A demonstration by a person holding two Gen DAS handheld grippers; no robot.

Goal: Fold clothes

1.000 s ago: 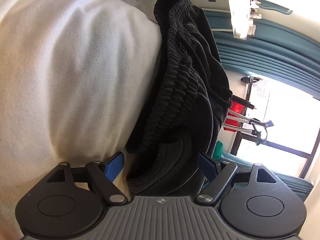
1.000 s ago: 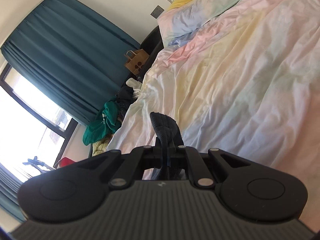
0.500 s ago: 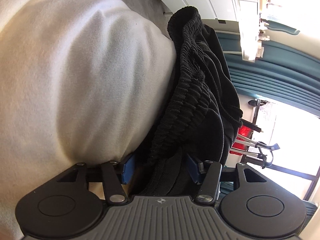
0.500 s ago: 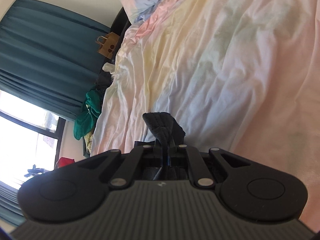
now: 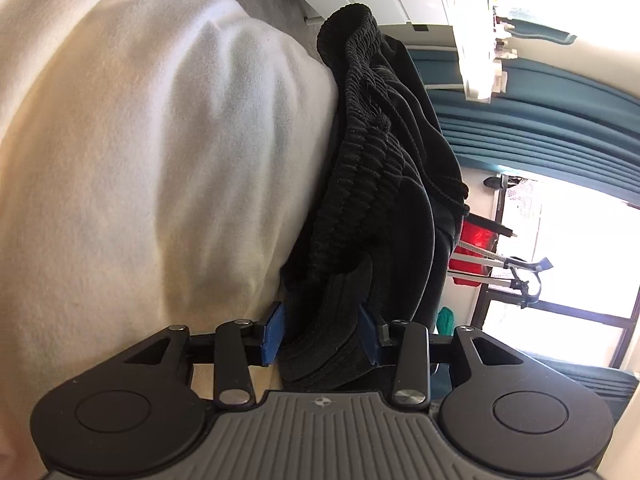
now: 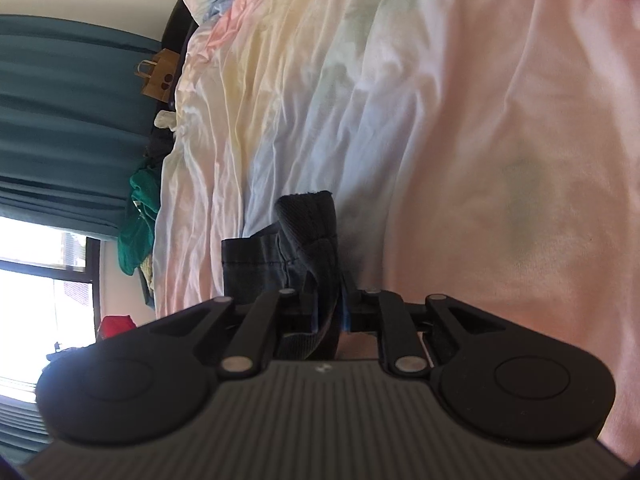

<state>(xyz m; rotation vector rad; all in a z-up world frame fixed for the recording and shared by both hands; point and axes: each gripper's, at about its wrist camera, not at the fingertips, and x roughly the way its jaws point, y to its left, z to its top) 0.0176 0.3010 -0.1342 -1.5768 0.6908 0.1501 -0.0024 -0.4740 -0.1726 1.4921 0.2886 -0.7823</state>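
left hand-held gripper [image 5: 322, 336]: jaws just closing, pinching black shorts [image 5: 384, 184] | right hand-held gripper [image 6: 326, 308]: jaws just opening, shorts' hem between them, above bed [image 6: 440, 100]

Black garment [image 6: 308, 236] between just-opening jaws, perhaps loosely held, above pastel bedsheet [image 6: 460, 120].

Two grippers are counted: one left gripper [image 5: 322, 334] and one right gripper [image 6: 326, 306]. One black garment [image 5: 384, 184] is recorded in the left wrist view; a dark fabric piece [image 6: 308, 232] is recorded in the right wrist view, and whether it is the same garment cannot be told. One white fleece fabric [image 5: 152, 152] is counted. One pastel bedsheet [image 6: 420, 100] is counted. One brown paper bag [image 6: 158, 76] is noted. One green cloth heap [image 6: 140, 216] is noted. One teal curtain [image 6: 68, 120] is noted.
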